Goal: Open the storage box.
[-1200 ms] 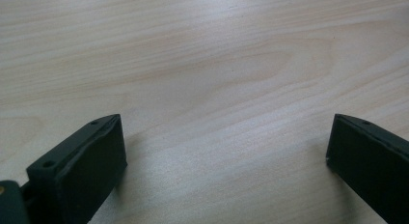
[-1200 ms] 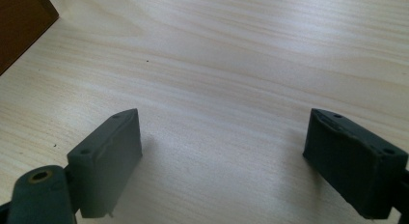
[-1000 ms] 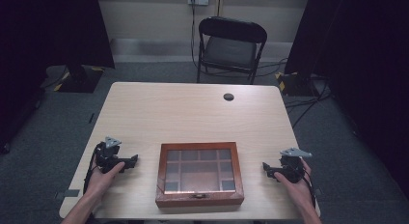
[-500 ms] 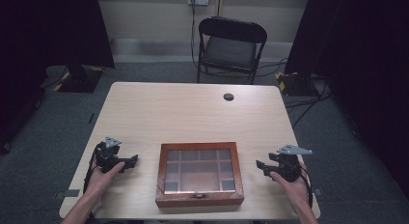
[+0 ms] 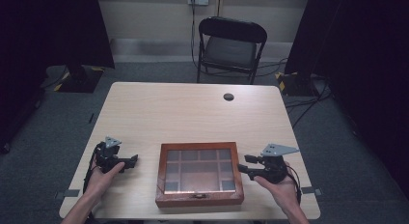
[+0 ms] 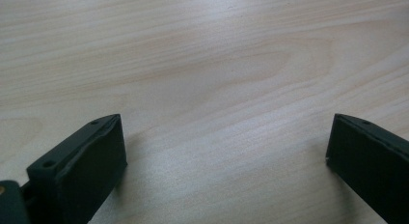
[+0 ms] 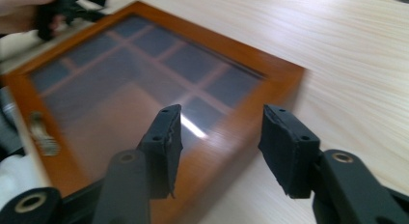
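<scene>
Table (image 5: pixel 193 113) | box (image 5: pixel 199 173) centre | right tongs (image 5: pixel 245 166) closing, empty

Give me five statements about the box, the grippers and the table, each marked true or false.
1. The wooden box has its glass lid shut. True.
2. The right gripper grips the box. False: its jaws have just been closing, with nothing between them; it hangs over the box's edge.
3. The left gripper has its jaws wide apart over bare table. True.
4. A chair stands beyond the table's far side. True.
5. The box sits at the table's far edge. False: it lies at the near edge, between the hands.
</scene>
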`<action>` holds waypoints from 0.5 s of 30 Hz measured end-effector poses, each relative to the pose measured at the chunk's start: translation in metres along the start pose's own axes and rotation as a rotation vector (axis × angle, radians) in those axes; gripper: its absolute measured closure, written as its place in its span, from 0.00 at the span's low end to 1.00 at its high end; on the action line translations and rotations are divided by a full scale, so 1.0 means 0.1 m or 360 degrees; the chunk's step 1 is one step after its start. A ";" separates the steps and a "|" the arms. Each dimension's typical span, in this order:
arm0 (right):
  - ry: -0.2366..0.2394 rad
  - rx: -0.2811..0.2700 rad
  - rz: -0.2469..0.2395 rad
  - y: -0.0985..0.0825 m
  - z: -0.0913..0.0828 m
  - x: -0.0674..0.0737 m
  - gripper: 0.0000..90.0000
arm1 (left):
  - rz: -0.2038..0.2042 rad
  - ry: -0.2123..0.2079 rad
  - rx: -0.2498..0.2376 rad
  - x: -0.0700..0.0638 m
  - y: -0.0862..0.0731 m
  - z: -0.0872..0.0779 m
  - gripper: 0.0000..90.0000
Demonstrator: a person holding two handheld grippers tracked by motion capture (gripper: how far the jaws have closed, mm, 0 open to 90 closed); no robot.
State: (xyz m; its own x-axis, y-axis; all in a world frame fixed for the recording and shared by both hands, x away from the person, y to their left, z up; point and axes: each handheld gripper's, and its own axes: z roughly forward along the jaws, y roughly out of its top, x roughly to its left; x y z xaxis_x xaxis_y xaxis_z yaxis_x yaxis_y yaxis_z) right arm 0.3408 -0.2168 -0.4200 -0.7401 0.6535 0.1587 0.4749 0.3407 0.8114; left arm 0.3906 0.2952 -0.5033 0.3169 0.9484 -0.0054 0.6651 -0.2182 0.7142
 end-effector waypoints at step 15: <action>0.0470 0.0108 -0.0232 0.13 0.46 0.63 0.77 | 0.0004 -0.0006 -0.0002 0.00 0.00 0.00 0.00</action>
State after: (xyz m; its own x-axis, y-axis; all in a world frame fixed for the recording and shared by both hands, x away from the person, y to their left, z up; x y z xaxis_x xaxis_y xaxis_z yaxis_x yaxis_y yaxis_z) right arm 0.3217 -0.1404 -0.4253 -0.9040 0.3738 0.2077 0.3769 0.4670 0.7999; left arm 0.3910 0.2954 -0.5034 0.3209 0.9471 -0.0064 0.6638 -0.2201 0.7148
